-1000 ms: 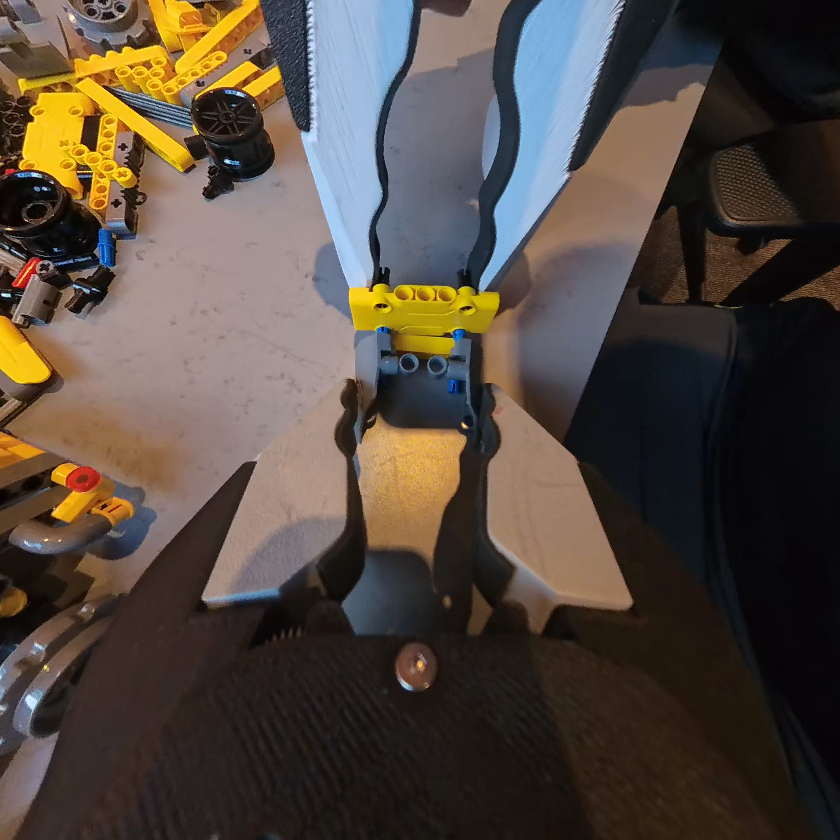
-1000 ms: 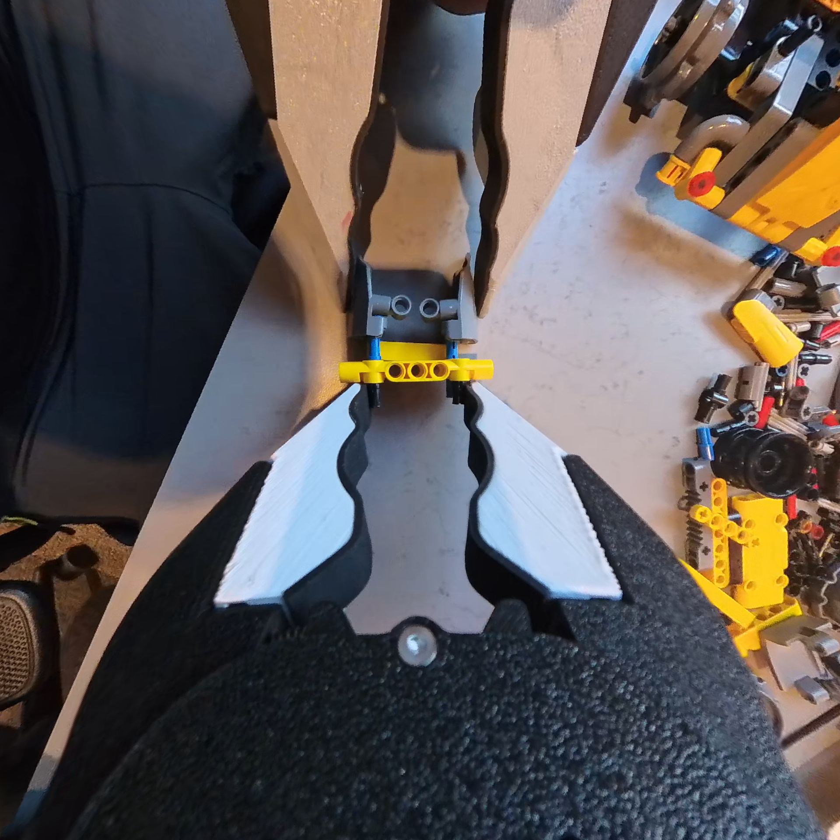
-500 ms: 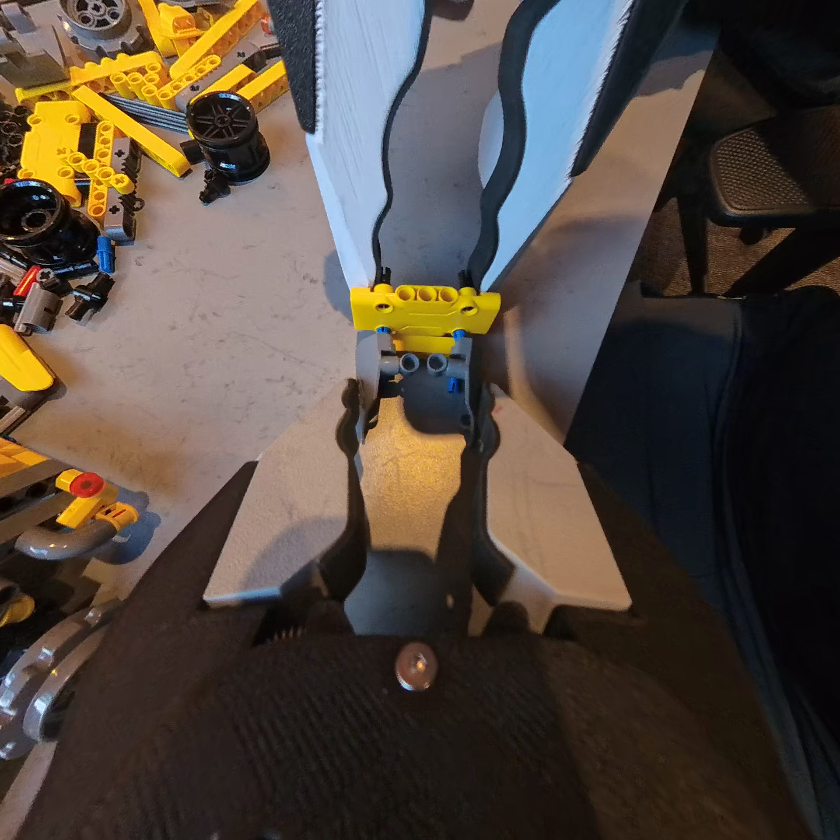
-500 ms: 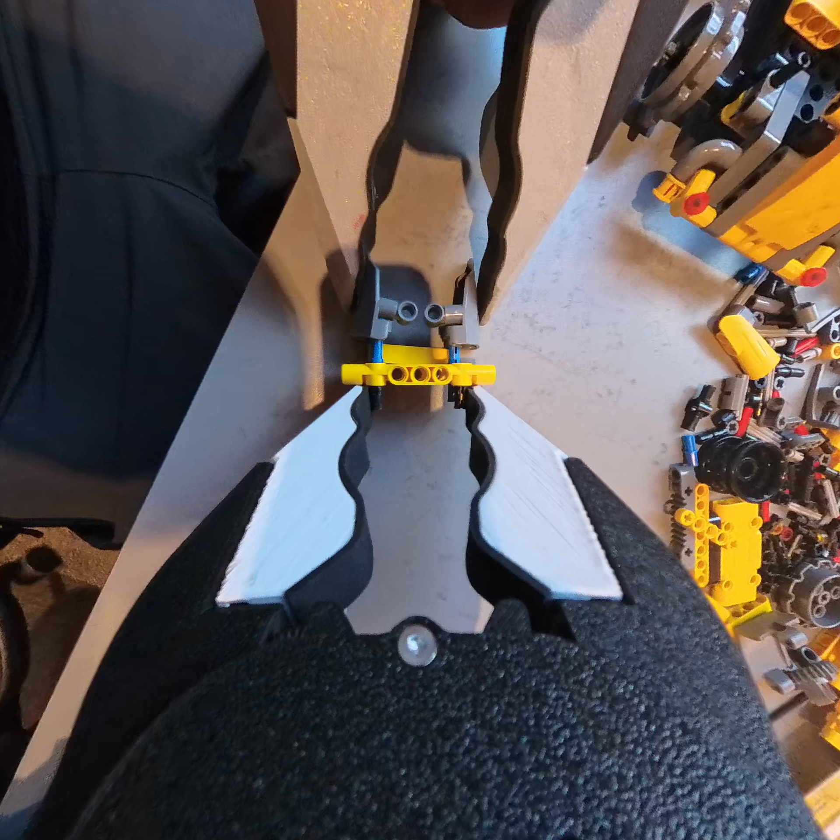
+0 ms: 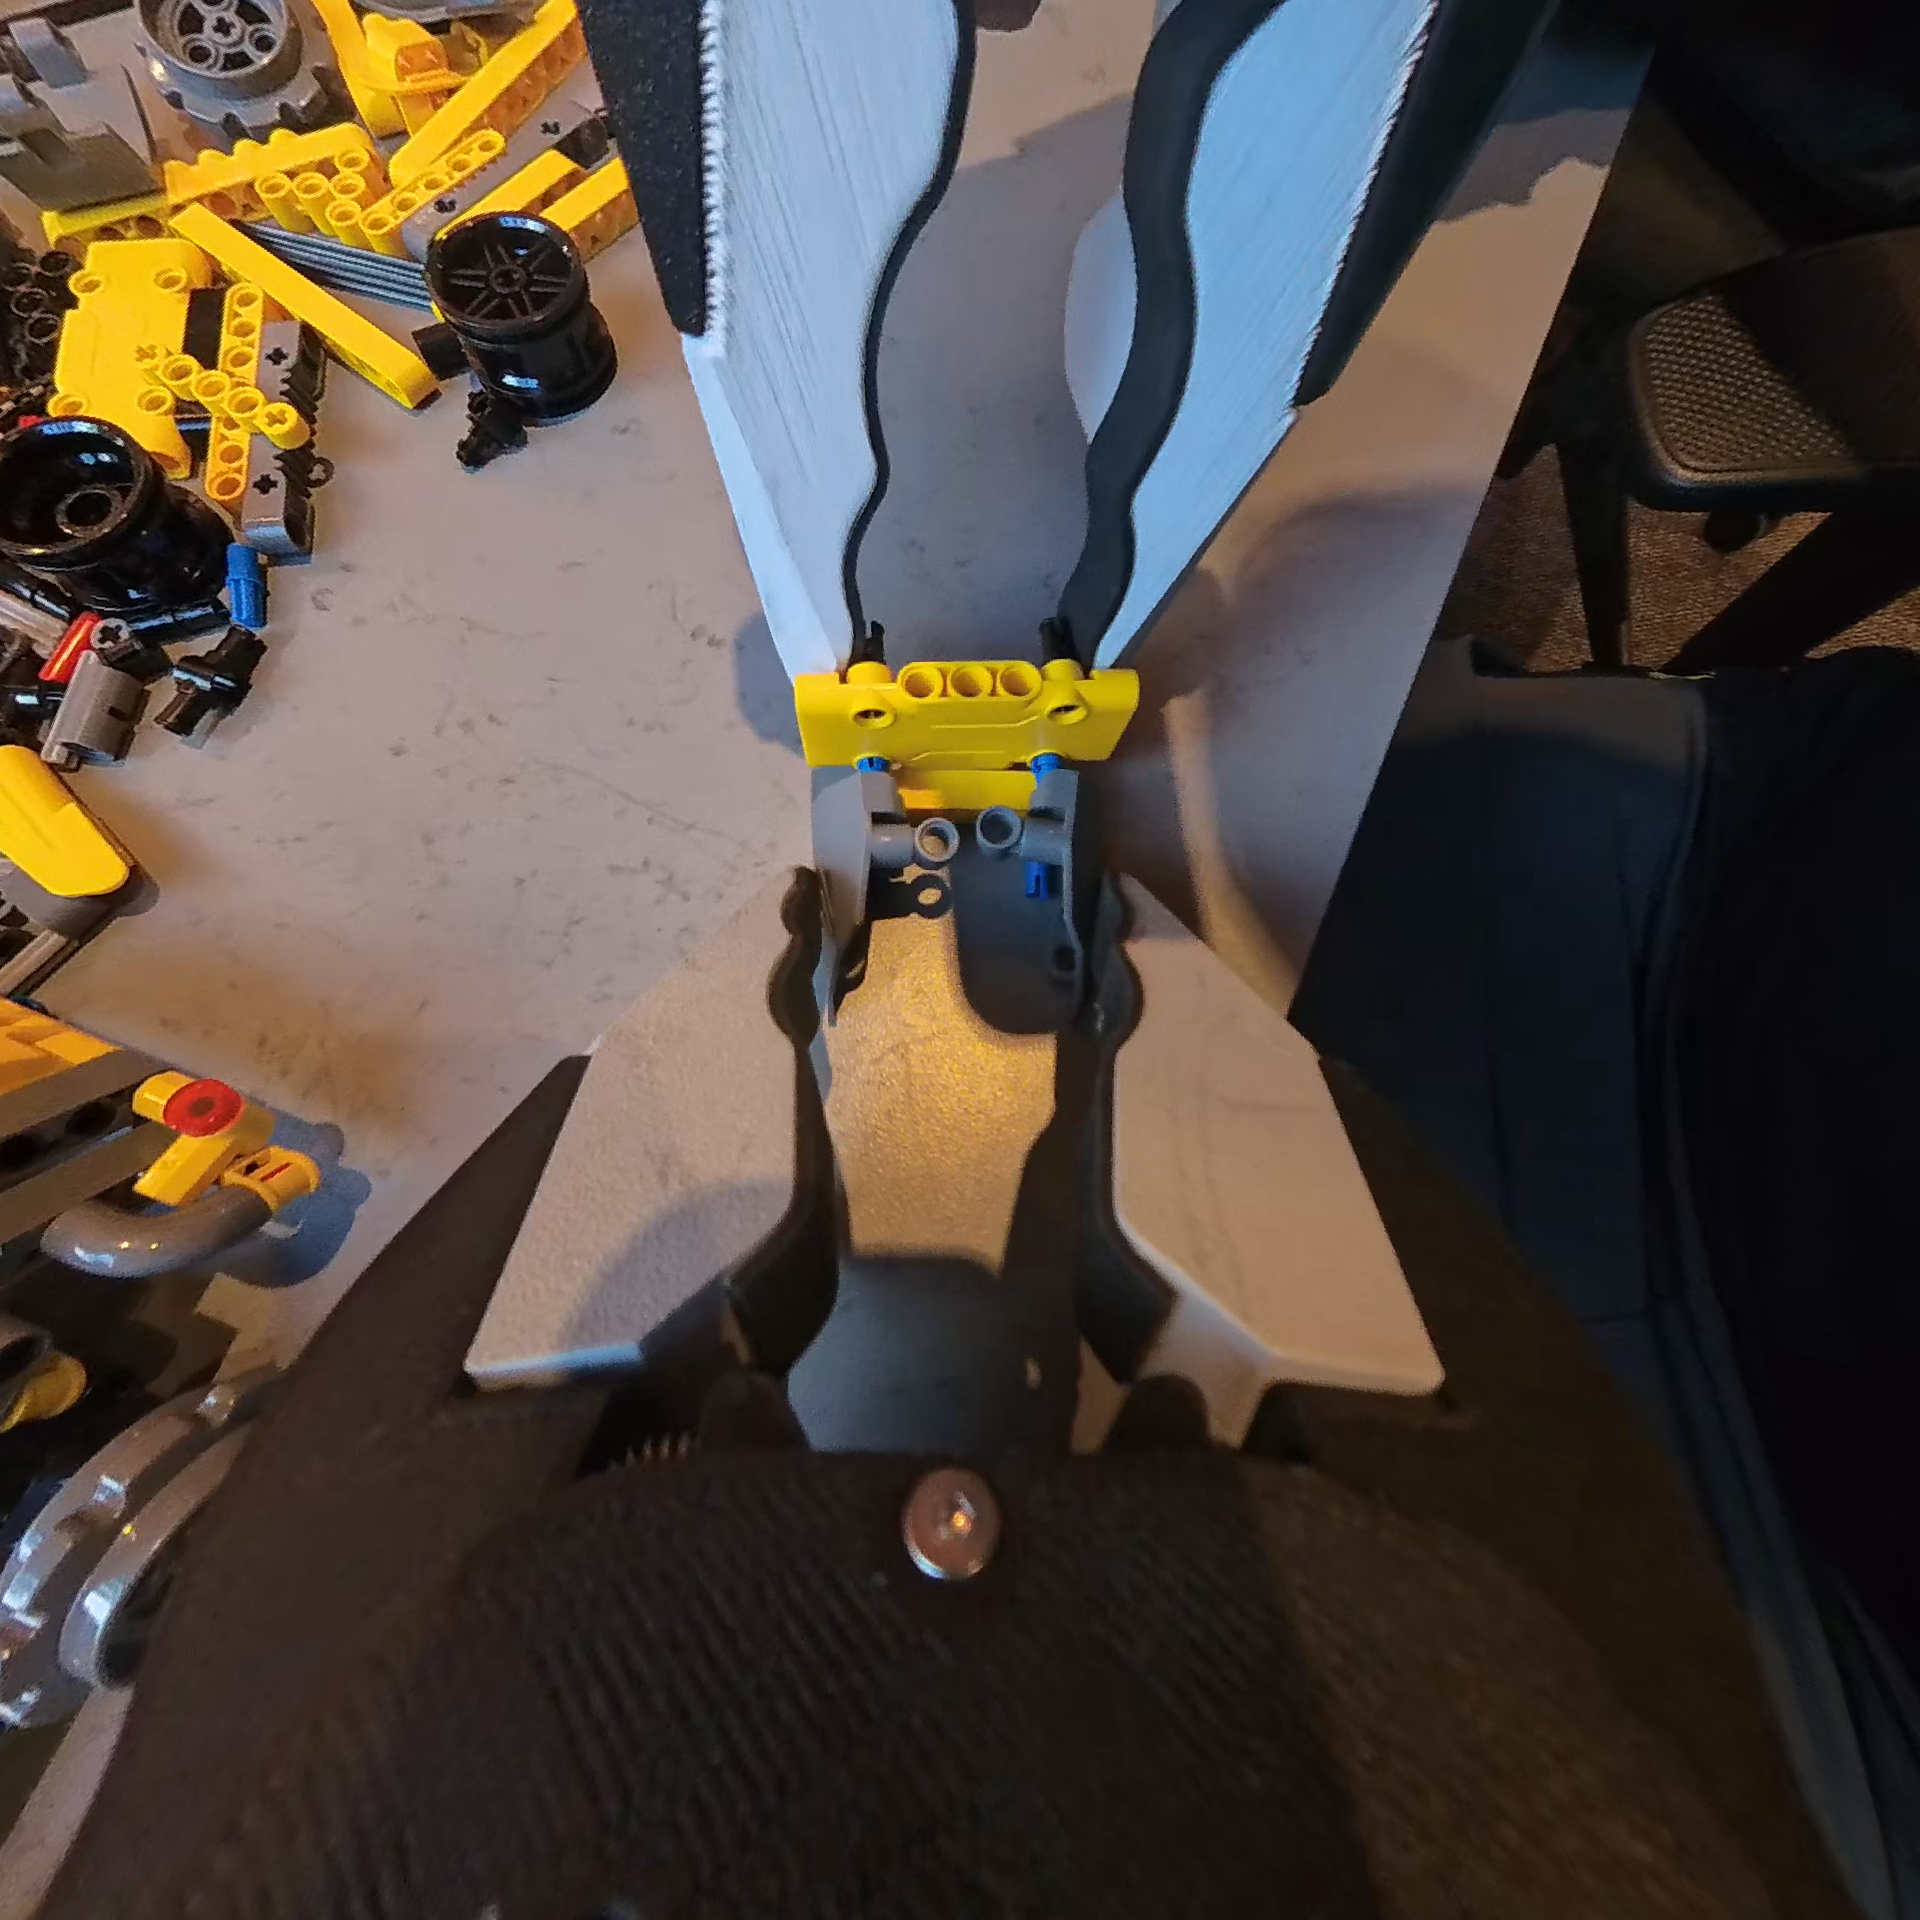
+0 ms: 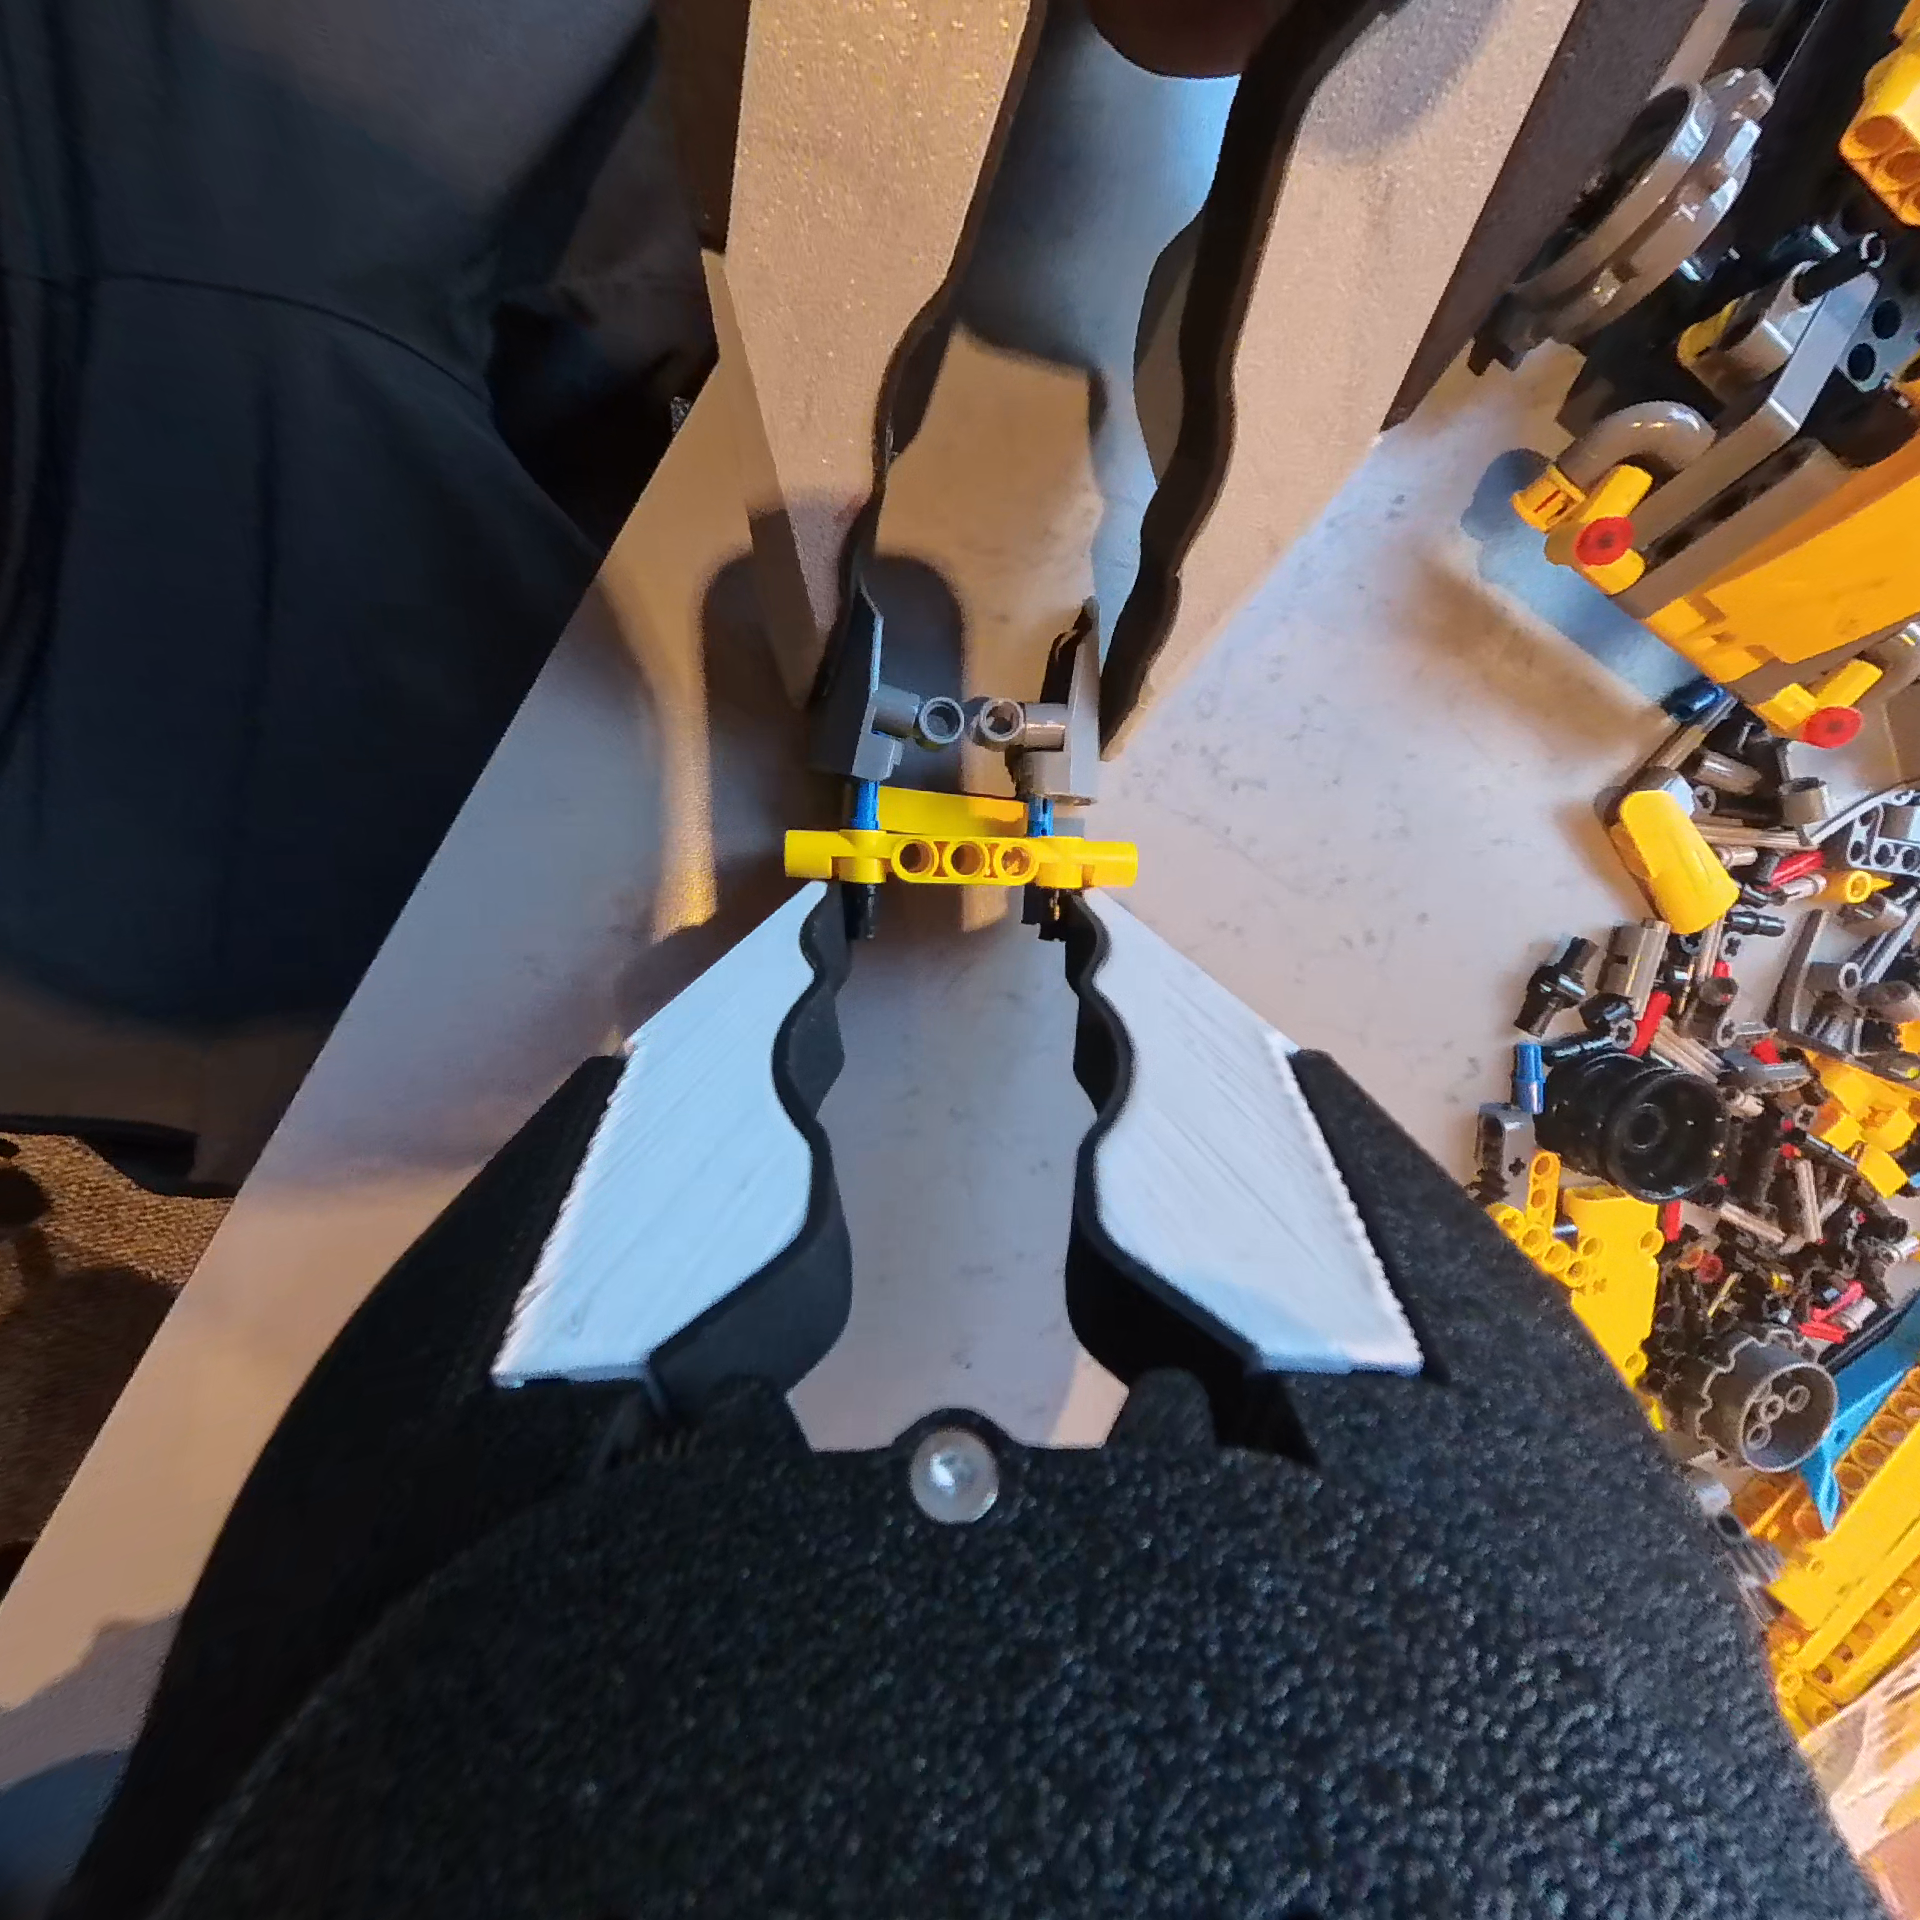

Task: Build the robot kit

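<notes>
A small brick assembly hangs between my two grippers above the table's edge. It is a yellow panel (image 5: 966, 717) joined by blue pins to two grey curved panels (image 5: 1023, 935). My left gripper (image 5: 956, 935), with grey fingers, is shut on the grey panels from their outer sides. My right gripper (image 6: 956, 914), with white fingers, is shut on black pins on the yellow panel (image 6: 961, 860). The two grippers face each other tip to tip. The right gripper (image 5: 961, 634) comes in from the top of the left wrist view. The left gripper (image 6: 987, 644) and the grey panels (image 6: 862, 727) show likewise in the right wrist view.
The pale table (image 5: 468, 779) carries a pile of loose yellow, black and grey parts (image 5: 208, 312), a black wheel (image 5: 509, 301) and a part-built yellow and grey model (image 6: 1766, 520). More loose parts (image 6: 1714, 1143) lie beside it. Past the table edge are dark clothing (image 5: 1558, 1039) and a chair (image 5: 1766, 395). Both grippers' tips are close together, under 4 cm apart.
Both grippers kept their hold. The assembly has tilted a little, so the table now shows between the two grey panels. The right wrist view has swung and shows more of the parts pile.
</notes>
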`<action>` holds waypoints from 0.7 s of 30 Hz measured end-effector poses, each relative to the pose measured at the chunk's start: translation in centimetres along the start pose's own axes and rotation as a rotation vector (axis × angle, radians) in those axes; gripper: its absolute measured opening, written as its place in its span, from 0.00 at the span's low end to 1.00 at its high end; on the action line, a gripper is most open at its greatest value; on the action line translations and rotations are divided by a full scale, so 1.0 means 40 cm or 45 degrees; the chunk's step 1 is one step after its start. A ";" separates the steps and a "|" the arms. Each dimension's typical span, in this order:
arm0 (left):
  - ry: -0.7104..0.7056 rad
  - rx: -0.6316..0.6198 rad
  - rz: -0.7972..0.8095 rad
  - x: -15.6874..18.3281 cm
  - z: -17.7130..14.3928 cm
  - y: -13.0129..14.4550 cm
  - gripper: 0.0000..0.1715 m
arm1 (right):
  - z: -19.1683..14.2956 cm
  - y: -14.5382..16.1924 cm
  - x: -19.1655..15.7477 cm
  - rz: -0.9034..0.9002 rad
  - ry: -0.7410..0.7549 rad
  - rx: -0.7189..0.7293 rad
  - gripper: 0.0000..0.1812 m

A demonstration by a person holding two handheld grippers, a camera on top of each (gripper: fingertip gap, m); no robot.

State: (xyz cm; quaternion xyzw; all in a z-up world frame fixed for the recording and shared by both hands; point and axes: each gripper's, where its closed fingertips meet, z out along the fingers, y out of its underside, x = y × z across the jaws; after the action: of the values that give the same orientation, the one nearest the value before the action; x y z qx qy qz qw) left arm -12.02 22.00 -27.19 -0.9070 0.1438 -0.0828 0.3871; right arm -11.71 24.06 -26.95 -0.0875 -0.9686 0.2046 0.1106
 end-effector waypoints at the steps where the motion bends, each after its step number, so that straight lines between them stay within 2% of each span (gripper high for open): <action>1: 0.000 0.000 0.000 0.000 0.000 0.000 0.30 | 0.000 0.000 0.000 -0.004 -0.002 0.002 0.22; 12: -0.003 0.001 0.001 0.002 0.000 0.000 0.31 | 0.002 0.000 0.001 -0.012 -0.005 0.012 0.22; 21: 0.034 -0.003 -0.040 0.002 -0.001 -0.005 0.33 | 0.002 0.002 0.001 0.159 0.012 0.087 0.23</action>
State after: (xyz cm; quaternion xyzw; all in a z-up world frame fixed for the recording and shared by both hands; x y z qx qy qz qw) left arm -11.92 22.07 -26.99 -0.9084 0.1349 -0.1008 0.3826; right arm -11.75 24.13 -27.06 -0.1448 -0.9533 0.2435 0.1050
